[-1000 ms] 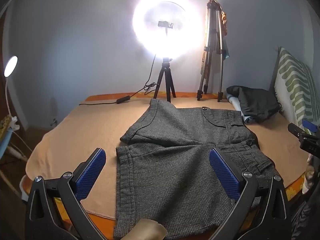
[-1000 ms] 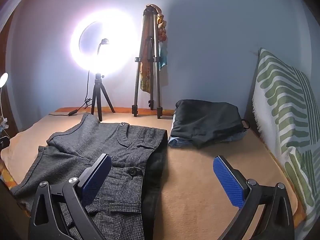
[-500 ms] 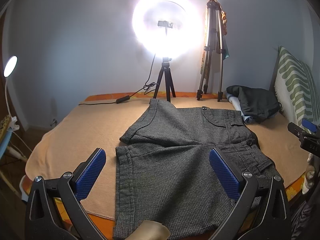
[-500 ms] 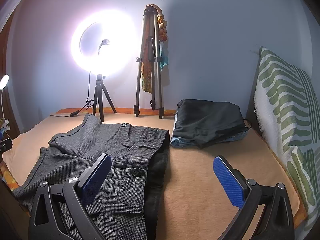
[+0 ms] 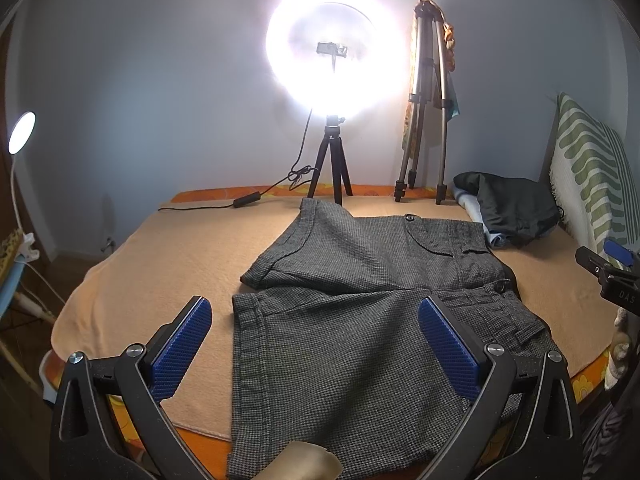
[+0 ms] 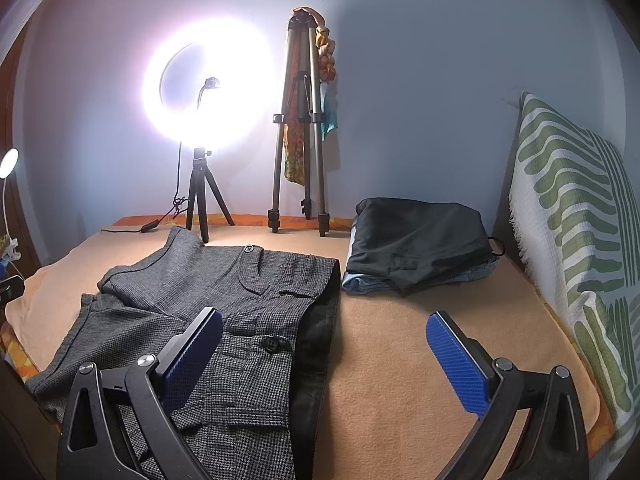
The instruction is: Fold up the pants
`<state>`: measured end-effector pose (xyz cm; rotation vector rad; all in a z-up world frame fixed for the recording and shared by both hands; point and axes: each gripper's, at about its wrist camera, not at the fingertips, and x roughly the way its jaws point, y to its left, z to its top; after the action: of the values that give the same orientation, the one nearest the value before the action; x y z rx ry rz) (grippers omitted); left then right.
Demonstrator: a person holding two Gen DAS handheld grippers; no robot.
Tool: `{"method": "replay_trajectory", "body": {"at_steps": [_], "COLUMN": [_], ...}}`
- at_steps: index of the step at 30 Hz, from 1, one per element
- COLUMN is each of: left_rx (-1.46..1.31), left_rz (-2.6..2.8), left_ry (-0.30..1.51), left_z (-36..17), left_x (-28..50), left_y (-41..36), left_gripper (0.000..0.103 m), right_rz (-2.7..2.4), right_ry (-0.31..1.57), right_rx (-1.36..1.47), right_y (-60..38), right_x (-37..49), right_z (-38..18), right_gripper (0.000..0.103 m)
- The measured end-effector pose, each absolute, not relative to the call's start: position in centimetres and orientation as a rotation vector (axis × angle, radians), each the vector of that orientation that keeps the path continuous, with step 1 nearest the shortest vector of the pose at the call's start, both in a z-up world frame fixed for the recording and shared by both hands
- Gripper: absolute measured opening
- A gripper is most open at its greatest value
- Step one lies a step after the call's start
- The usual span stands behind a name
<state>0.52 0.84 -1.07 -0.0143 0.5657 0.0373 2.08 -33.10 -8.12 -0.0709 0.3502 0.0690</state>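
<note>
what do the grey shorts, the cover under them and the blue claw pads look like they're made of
The grey shorts look like a woven fabric, maybe wool blend: a fine check pattern, matte, with crisp hems. The orange cover looks like soft fleece or a blanket, fuzzy and unshiny. The pads on the left claw look like textured rubber or plastic, with a fine grid surface.

Pale blue wall [image 6: 420,80]; lit ring light [image 5: 334,52] on tripod.
</note>
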Motion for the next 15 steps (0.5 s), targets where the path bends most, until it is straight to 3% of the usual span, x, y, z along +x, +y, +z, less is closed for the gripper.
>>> {"method": "replay_trajectory", "body": {"at_steps": [15], "left_rx": [-0.015], "left_rz": [0.040], "left_ry": [0.572], "left_z": [-1.03], "left_x": [0.70], "left_y": [0.63], "left_gripper": [0.103], "right_rz": [0.070], "right_ry": [0.351], "right_rx": [-0.069], "right_y": [-33.06], "right_x": [2.04], "right_z": [-8.15], "right_gripper": [0.103]}}
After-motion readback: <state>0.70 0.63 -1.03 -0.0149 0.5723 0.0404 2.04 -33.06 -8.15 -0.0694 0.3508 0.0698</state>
